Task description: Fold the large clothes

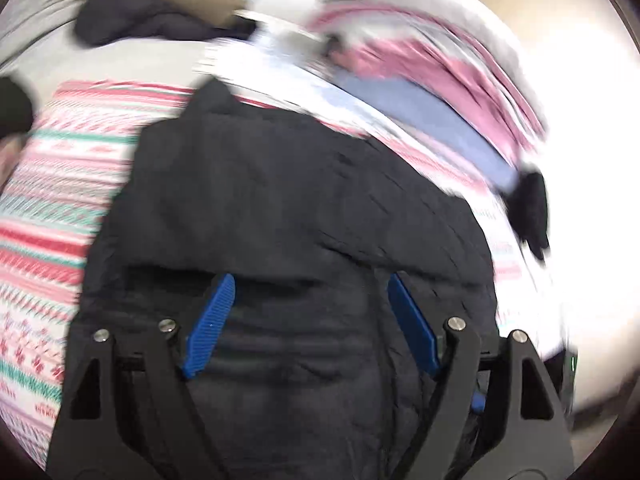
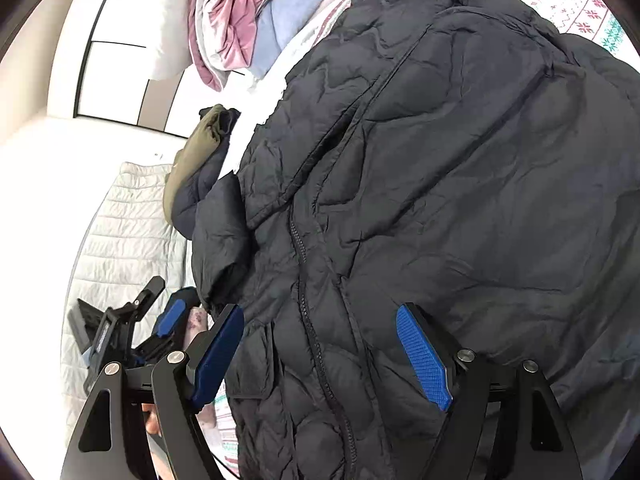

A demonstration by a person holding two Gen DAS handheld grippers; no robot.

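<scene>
Black jacket [image 2: 460, 168], zipper lengthwise toward camera.

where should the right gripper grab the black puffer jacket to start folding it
Probably the jacket's outer side edge, near the hem end closest to the open right gripper, coming in low from the side over the patterned bedspread. The jacket lies spread flat, zipper up, so the middle is broad and puffy, with no thin fold to pinch. An edge gives two thin layers.

Patterned bedspread [image 1: 60, 184], pink-and-blue bedding heap [image 2: 248, 20], white quilted jacket [image 2: 124, 232]
</scene>
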